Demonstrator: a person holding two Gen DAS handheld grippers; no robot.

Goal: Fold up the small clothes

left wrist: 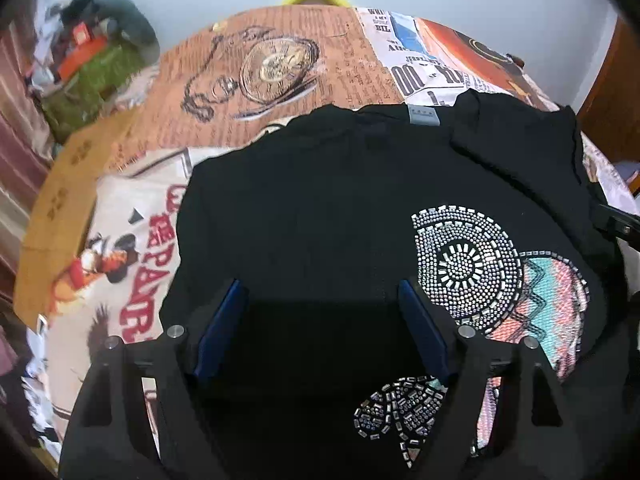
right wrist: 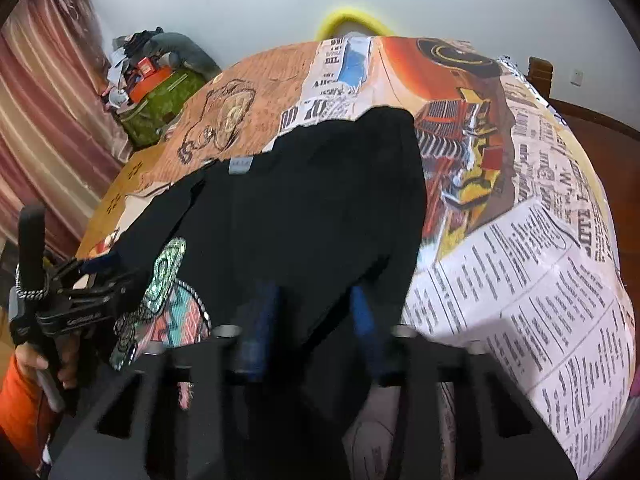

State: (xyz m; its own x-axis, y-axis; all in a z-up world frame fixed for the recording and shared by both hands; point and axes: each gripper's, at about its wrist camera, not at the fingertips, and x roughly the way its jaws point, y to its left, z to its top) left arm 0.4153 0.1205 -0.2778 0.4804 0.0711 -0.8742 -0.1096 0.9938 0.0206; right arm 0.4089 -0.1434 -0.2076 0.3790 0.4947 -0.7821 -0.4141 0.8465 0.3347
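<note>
The left hand-held gripper (left wrist: 322,308) is being held with its blue-padded fingers (left wrist: 224,320) spread wide apart over the near part of a black cotton-like T-shirt with a rhinestone disc and a pink-and-teal woven patch (left wrist: 320,208); nothing is being clamped between the pads. The right hand-held gripper (right wrist: 316,320) is being shown with its blue pads (right wrist: 260,320) drawn close together, and a dark fold of the shirt's near right edge is lying between them. The picture there is blurred, so it is judged, not seen plainly, that the cloth is being pinched.

The shirt is being spread flat on a table covered with a newspaper-and-pocket-watch printed cloth (left wrist: 280,40), neck label (left wrist: 424,114) toward the far side, and a flap on the right is being laid inward over the body. In the right wrist view the left hand-held gripper is being carried at the near left by a hand (right wrist: 48,364) in an orange sleeve (right wrist: 20,412).

The garment is being judged light, soft and limp: it will be sagging wherever it is not supported, and drag on the tablecloth is to be expected. The rhinestone area (left wrist: 464,264) is being judged stiffer and snag-prone, so a hold on plain hem or side seam is being advised.
</note>
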